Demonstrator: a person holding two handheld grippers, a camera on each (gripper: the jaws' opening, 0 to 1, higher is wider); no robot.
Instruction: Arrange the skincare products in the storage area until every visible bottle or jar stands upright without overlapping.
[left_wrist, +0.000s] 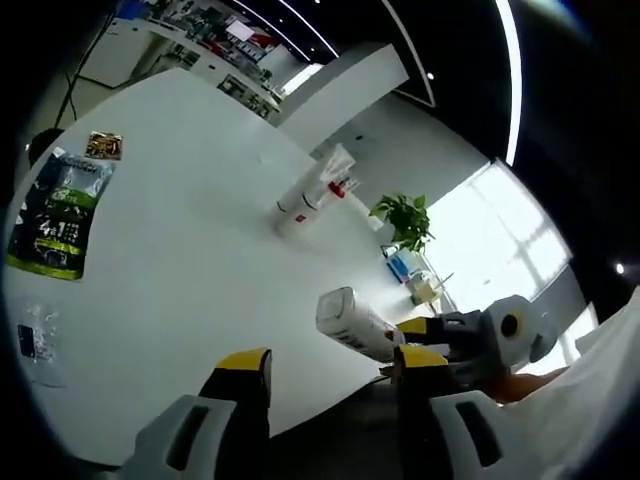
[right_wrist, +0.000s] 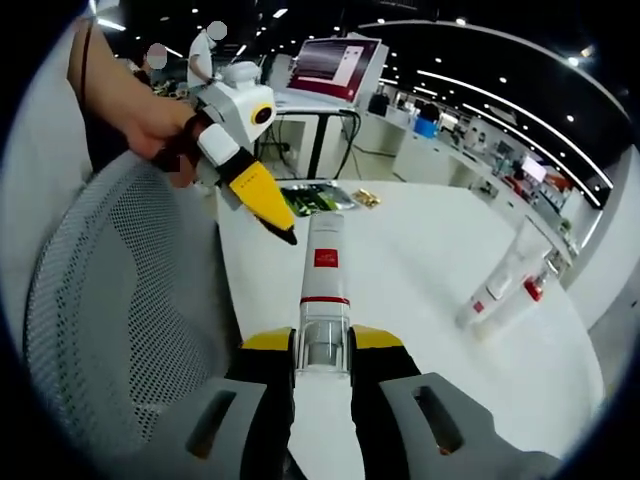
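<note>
My right gripper (right_wrist: 322, 350) is shut on the clear cap end of a white tube with a red label (right_wrist: 323, 262), which points forward over the white table (right_wrist: 420, 250). The same tube (left_wrist: 352, 322) juts in from the right in the left gripper view, held by the right gripper (left_wrist: 440, 335) near the table's edge. My left gripper (left_wrist: 332, 368) is open with nothing between its yellow-tipped fingers. A hand holds the left gripper (right_wrist: 262, 197) above the tube's far end. Two more white tubes (left_wrist: 300, 207) (left_wrist: 337, 172) appear to stand close together farther across the table, also seen as a pair (right_wrist: 492, 290) (right_wrist: 532, 282).
A green packet (left_wrist: 55, 215), a small gold packet (left_wrist: 103, 146) and a clear plastic sachet (left_wrist: 32, 340) lie on the table's left side. A grey mesh chair (right_wrist: 110, 320) is beside the table edge. A potted plant (left_wrist: 405, 218) and desks with a monitor (right_wrist: 335, 62) stand beyond.
</note>
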